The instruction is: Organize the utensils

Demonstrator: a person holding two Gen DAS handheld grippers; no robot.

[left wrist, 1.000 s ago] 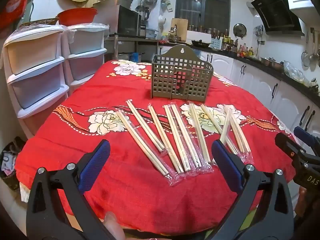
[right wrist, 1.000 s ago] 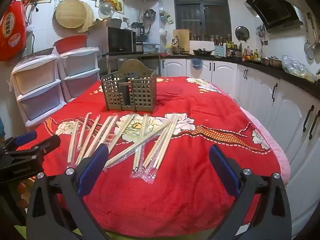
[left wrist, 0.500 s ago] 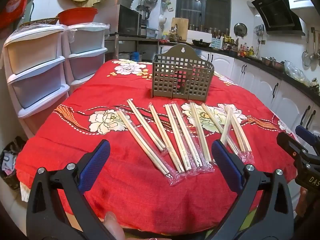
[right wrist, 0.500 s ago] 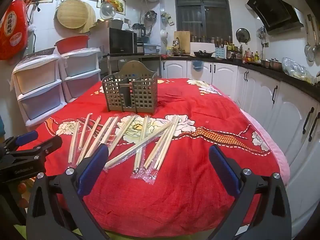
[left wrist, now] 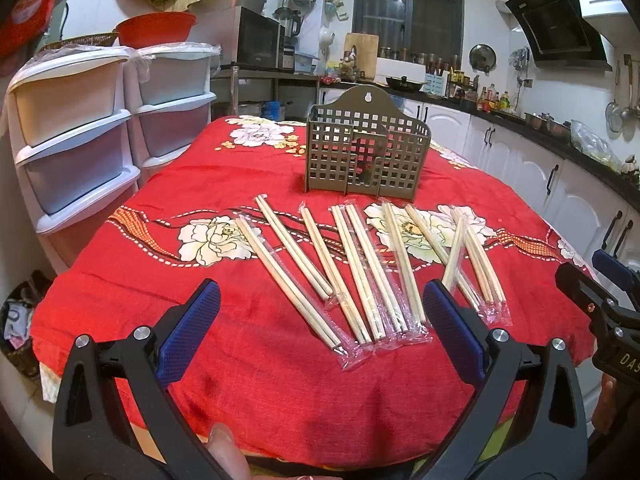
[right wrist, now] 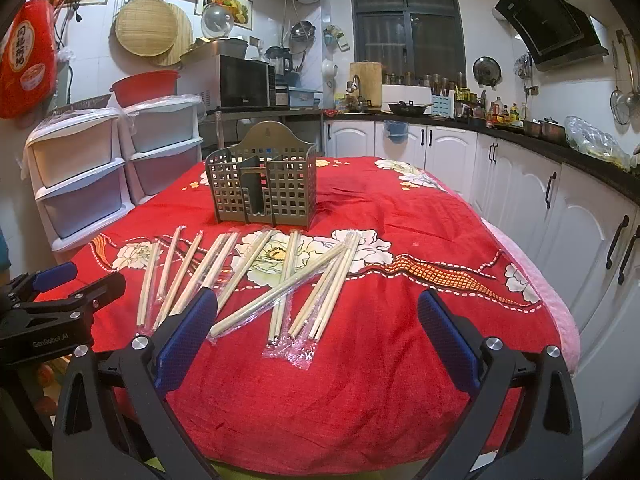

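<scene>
Left claw (left wrist: 322,324): spread, empty.
Right claw (right wrist: 318,326): spread, empty.
Chopsticks (left wrist: 360,272): ahead of both claws, on tabletop (left wrist: 160,280).
Basket (left wrist: 366,152): beyond chopsticks.

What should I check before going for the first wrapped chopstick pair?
1. Left hand-held gripper open and empty: ok.
2. Right hand-held gripper open and empty: ok.
3. Grey perforated plastic utensil holder upright on the red floral tablecloth: ok.
4. Holder compartments free of contents: cannot tell, the lattice walls hide most of the inside.
5. Pale wooden chopstick pairs in clear plastic sleeves lying singly for a clean pick: not ok, on the right side one pair lies across others.
6. Grippers apart from each other: ok, each shows at the edge of the other's view.
</scene>
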